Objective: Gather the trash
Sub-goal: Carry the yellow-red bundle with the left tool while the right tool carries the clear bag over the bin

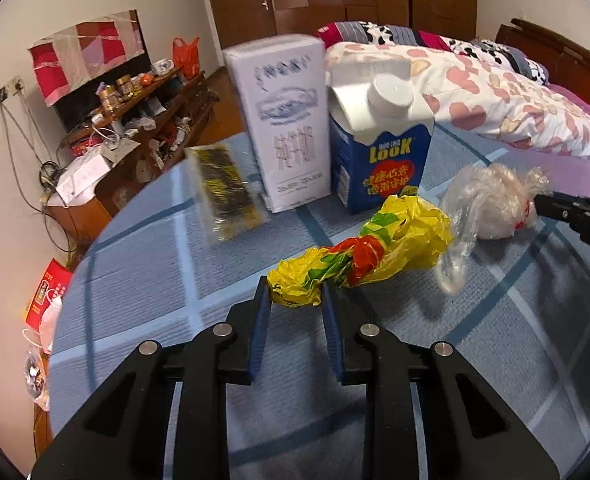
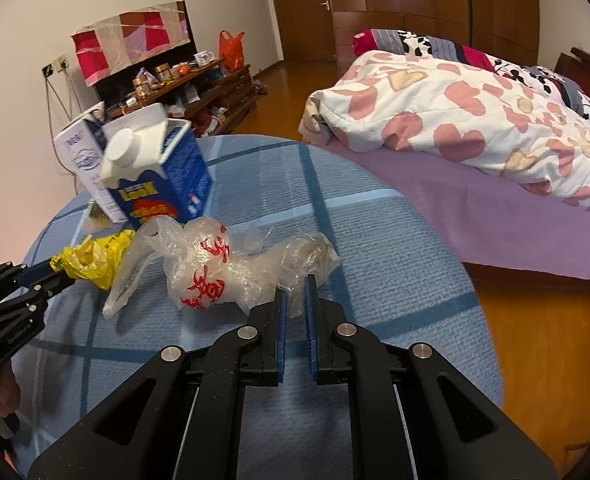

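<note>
Surface (image 1: 143, 300) is round, covered with a blue checked cloth, and its curved edge runs close behind the cartons at 12 o'clock in the left wrist view. In the right wrist view the edge falls away at 3 o'clock to the wooden floor (image 2: 543, 360), and the bed (image 2: 515, 216) with a heart-pattern quilt stands beyond it. Open cloth lies at 9 o'clock of the left tool (image 1: 296, 294), and also in front of both tools near the bottom of each view.

Yellow bag (image 1: 367, 256) is crumpled into a long twist. Its long axis runs from the left tool at 6 o'clock up toward 2 o'clock, where the wide end nearly touches the clear bag (image 1: 491, 204). The left tool has its jaws narrow, with the near end of the yellow bag between the blue pads and pressed by them.

Clear bag, with red characters, lies with its long axis about 9 to 3 o'clock in the right wrist view. The right tool (image 2: 295, 286) is closed on its thin right end.

Blue carton (image 1: 379, 160) and white box (image 1: 287, 120) stand upright, side by side, behind the bags. A small dark packet (image 1: 225, 192) is at 10 o'clock, blurred.
</note>
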### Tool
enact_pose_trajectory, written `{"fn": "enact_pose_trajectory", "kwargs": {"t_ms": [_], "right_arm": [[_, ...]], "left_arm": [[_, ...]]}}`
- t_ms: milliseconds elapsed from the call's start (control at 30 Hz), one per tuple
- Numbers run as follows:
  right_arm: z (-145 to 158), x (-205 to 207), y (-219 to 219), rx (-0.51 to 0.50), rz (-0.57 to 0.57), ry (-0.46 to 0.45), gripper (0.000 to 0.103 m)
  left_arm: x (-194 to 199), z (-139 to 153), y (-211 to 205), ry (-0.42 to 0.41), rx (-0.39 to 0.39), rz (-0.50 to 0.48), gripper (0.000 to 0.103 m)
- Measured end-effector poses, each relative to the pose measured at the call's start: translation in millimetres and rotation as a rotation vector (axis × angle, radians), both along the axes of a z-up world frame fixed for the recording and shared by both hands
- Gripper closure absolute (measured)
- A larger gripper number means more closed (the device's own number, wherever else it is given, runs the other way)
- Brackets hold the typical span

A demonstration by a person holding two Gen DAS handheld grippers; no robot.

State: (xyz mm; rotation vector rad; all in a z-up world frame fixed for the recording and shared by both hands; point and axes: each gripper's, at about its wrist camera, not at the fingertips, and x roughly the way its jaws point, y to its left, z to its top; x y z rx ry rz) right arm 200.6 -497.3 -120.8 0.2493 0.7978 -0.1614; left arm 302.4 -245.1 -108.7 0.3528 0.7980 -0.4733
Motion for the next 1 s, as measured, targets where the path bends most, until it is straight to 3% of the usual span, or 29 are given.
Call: {"fn": "enact_pose_trajectory", "kwargs": {"t_ms": [233, 1000], "right_arm": [[5.3, -11.1, 30.5, 0.017, 0.044, -0.024, 0.094], [27.1, -46.3, 144.8, 0.024, 0.205, -0.086, 0.094]], "left_arm": [[-27.4, 17.6, 39.0, -0.035, 0.003, 0.060, 0.078], [-121.3, 30.5, 166.0, -0.079, 0.000, 0.218, 0.078]]}}
